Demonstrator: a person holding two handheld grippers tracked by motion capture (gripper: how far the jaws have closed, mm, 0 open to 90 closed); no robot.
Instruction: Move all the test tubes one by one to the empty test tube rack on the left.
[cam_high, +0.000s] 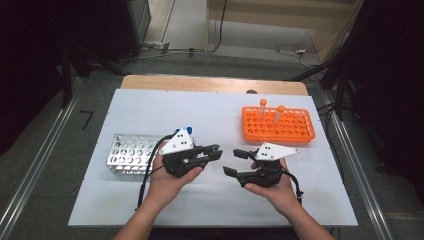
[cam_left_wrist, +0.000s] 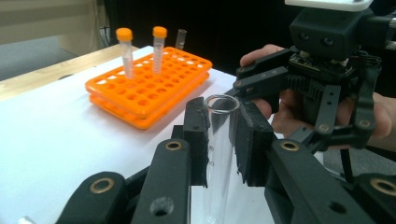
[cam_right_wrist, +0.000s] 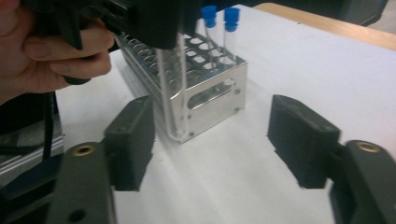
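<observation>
Clear glass tube (cam_left_wrist: 219, 135) clamped in left gripper (cam_left_wrist: 222, 140): light, slippery, fragile; best gripped mid-length. Right gripper (cam_right_wrist: 212, 140), at three o'clock, gaping empty.

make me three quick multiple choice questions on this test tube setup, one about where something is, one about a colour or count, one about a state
1. Where does the orange rack sit on the table?
A. far right
B. near left
C. dead centre

2. How many orange-capped tubes stand in it?
A. one
B. two
C. five

3. What is the left gripper doing?
A. standing open
B. clamped on a clear tube
C. clamped on a cap

Answers:
1. A, the high view shows it far right, opposite the metal rack.
2. B, two orange caps rise from it.
3. B, both pads press the open glass tube.
</observation>
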